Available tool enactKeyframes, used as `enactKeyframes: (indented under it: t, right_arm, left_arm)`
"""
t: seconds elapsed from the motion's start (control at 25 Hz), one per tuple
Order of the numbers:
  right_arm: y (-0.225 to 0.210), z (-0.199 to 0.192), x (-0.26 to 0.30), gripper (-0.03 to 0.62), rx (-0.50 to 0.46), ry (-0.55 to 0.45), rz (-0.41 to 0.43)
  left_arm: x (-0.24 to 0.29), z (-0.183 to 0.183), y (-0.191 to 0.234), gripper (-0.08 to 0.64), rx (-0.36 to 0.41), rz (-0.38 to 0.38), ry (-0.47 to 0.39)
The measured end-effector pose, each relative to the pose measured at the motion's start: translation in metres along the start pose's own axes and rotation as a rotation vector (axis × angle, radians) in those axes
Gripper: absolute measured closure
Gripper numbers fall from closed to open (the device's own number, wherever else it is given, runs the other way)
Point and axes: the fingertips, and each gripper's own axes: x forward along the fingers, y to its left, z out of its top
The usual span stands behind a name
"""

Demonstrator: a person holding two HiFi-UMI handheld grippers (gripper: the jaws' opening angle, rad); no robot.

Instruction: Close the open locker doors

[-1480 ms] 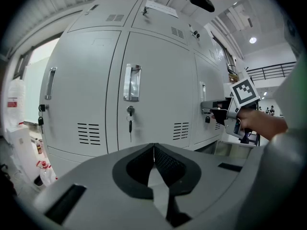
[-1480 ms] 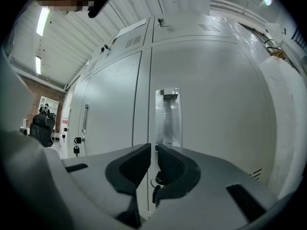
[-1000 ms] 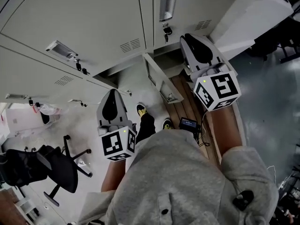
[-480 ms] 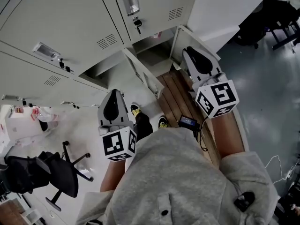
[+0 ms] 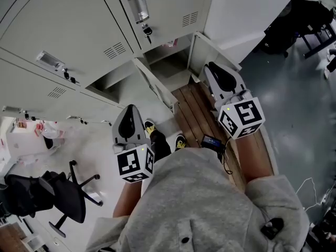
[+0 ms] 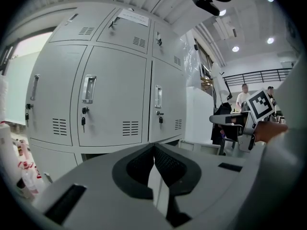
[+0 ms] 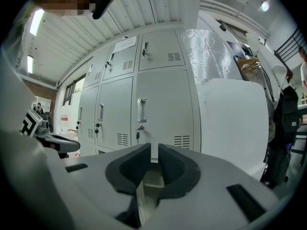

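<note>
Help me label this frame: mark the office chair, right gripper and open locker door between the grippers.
office chair (image 5: 65,193): head view, seat.
right gripper (image 5: 211,65): head view, between fingertips.
open locker door (image 5: 156,85): head view, top edge.

two tools (image 5: 129,109) (image 5: 211,67), two open locker doors (image 5: 155,91) (image 5: 214,49), one office chair (image 5: 65,196).

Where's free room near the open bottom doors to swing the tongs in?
Free: the wooden strip between the left open door and right open door, and the grey floor at right. Crowded: around the office chair, far left.
</note>
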Motion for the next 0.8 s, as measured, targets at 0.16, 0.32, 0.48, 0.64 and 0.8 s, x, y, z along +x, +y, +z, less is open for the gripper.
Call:
enactKeyframes:
  t: [0.16, 0.32, 0.48, 0.64, 0.8]
  right_arm:
    - [-0.004, -0.005, -0.001, 0.529, 0.006, 0.01, 0.009]
    - [-0.004, -0.008, -0.001, 0.529, 0.01, 0.019, 0.022]
    - [0.002, -0.015, -0.001, 0.529, 0.022, 0.027, 0.055]
    - [0.017, -0.032, 0.005, 0.529, 0.039, 0.072, 0.119]
    - [0.047, -0.066, 0.012, 0.528, 0.111, 0.158, 0.243]
  left_arm:
    - [0.0, -0.002, -0.003, 0.548, -0.003, 0.012, 0.003]
    - [0.0, 0.0, -0.005, 0.548, -0.005, 0.021, 0.0]
    - [-0.001, -0.004, -0.005, 0.548, -0.009, 0.031, 0.006]
    - [-0.003, -0.008, -0.003, 0.548, -0.017, 0.045, 0.013]
    - [-0.007, -0.013, 0.002, 0.548, -0.025, 0.064, 0.021]
